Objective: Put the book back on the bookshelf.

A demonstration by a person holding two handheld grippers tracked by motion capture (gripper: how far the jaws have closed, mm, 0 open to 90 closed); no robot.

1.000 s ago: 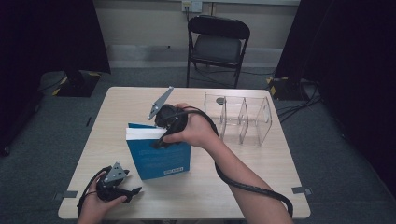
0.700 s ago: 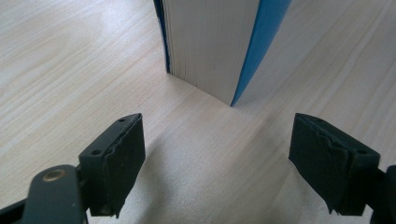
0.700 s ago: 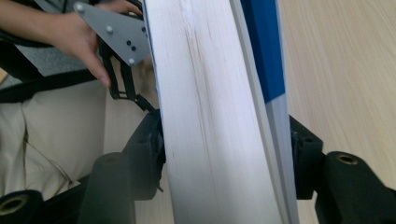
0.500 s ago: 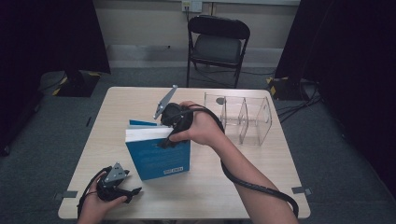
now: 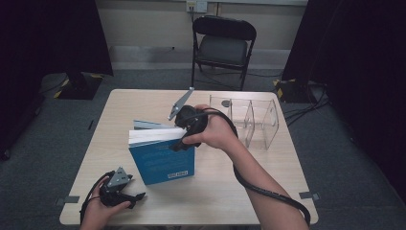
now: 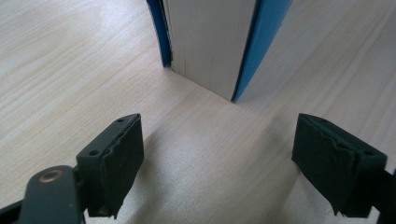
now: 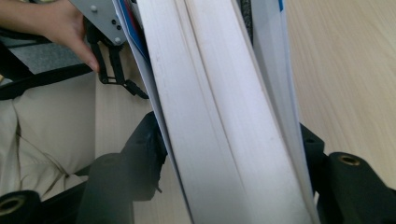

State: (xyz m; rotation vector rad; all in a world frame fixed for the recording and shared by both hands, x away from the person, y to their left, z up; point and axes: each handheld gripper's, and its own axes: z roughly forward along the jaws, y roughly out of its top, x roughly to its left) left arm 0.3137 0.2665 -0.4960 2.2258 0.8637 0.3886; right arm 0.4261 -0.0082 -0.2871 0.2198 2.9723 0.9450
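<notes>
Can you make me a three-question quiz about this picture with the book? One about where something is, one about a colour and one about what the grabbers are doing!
1. Where is the clear box?
A. on the table, past the book
B. on the chair
C. on the floor

2. What colour is the book cover?
A. red
B. blue
C. green

3. What is between the right gripper jaws?
A. nothing
B. a cup
C. the book's top edge

Answers:
1 A, it stands on the table's far right part.
2 B, the front cover is blue.
3 C, the right gripper view has the pages between its jaws.
</notes>
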